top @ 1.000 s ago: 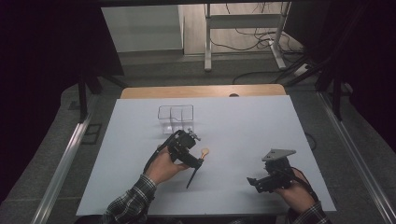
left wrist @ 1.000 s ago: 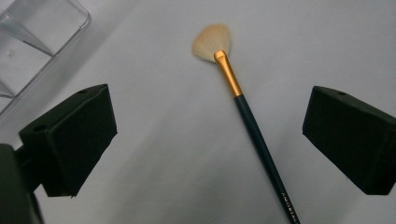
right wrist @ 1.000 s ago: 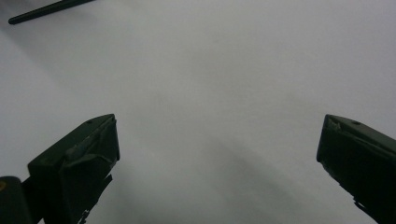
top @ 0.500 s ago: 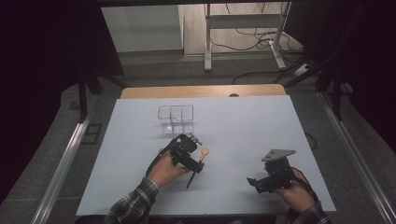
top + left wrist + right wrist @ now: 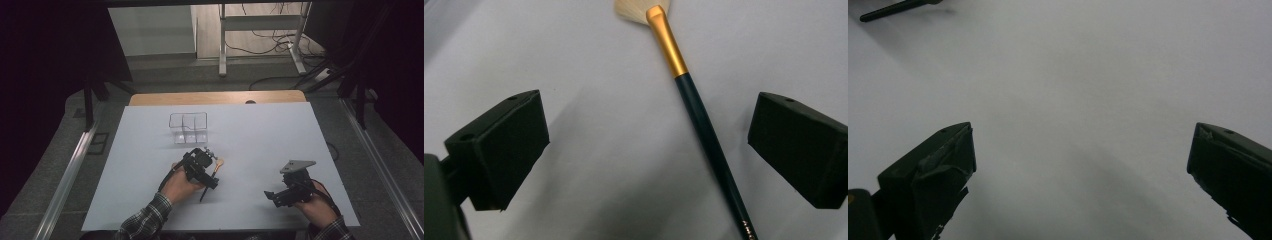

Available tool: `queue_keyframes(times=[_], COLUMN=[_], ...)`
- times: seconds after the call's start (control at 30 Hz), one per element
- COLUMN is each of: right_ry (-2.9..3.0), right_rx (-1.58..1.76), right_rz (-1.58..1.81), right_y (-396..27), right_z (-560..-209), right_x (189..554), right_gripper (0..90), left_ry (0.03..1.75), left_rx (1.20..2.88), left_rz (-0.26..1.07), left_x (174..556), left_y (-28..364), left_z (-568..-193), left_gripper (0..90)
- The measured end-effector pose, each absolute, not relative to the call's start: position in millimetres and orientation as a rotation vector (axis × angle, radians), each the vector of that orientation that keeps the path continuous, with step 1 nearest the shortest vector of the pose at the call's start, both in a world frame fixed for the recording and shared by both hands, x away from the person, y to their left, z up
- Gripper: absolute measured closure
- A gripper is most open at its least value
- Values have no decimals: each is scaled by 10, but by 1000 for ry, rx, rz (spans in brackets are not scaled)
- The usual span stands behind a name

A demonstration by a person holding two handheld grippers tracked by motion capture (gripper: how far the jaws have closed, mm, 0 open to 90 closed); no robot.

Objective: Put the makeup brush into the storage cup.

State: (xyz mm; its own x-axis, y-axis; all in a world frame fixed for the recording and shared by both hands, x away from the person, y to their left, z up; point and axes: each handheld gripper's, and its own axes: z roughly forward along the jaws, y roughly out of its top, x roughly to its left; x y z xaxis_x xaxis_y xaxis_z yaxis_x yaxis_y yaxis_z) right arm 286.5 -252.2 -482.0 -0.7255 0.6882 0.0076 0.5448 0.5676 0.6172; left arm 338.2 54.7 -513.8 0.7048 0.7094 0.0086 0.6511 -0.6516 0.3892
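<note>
Left gripper (image 5: 212,167) hovers low, jaws spread wide; right gripper (image 5: 272,196) likewise gapes.

A clear plastic organizer (image 5: 188,127) with compartments stands on the white surface (image 5: 270,135), toward its far side. Beyond the surface, a wooden edge (image 5: 215,97) shows, with cables (image 5: 270,37) on the floor.

A white table (image 5: 300,135) carries everything, with a strip of bare wood along its far edge. A clear plastic box (image 5: 188,127) with inner dividers stands on it, just beyond the left gripper (image 5: 209,172). A fan brush (image 5: 696,107) with a dark handle, gold collar and pale bristles lies flat on the table between that gripper's spread jaws, nearer one of them.
</note>
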Motion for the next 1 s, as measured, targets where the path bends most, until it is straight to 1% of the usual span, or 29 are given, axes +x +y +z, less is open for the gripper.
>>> queue_keyframes(times=[0.27,0.37,0.4,0.57,0.63,0.67,0.77,0.83,0.87,0.97,1.0], right_ry=[2572,2573,2575,2577,2582,2584,2586,2587,2588,2590,2591], right_rx=[1031,1032,1031,1030,1030,1025,1024,1026,1025,1026,1025], right_rz=[889,888,888,883,882,880,876,875,874,875,874], right_y=[-2521,-2520,-2519,-2516,-2514,-2512,-2510,-2509,-2509,-2509,-2509], right_z=[-4821,-4823,-4824,-4828,-4831,-4835,-4837,-4837,-4838,-4840,-4841], right_x=[2863,2864,2864,2863,2861,2863,2862,2860,2860,2861,2861], right_gripper=[0,0,0,0,0,0,0,0,0,0,0], left_ry=[1090,1088,1088,1088,1092,1095,1116,1128,1138,1140,1135], left_rx=[2556,2553,2549,2555,2561,2568,2567,2576,2576,2579,2585], left_rz=[188,163,139,128,122,117,115,112,105,95,91], left_x=[3392,3395,3396,3390,3382,3383,3388,3396,3398,3398,3393], left_y=[551,559,568,564,561,562,562,567,573,584,590], left_z=[-5188,-5185,-5181,-5161,-5136,-5120,-5106,-5086,-5071,-5062,-5059], left_gripper=[57,82,125,168,248,311,395,484,554,725,815])
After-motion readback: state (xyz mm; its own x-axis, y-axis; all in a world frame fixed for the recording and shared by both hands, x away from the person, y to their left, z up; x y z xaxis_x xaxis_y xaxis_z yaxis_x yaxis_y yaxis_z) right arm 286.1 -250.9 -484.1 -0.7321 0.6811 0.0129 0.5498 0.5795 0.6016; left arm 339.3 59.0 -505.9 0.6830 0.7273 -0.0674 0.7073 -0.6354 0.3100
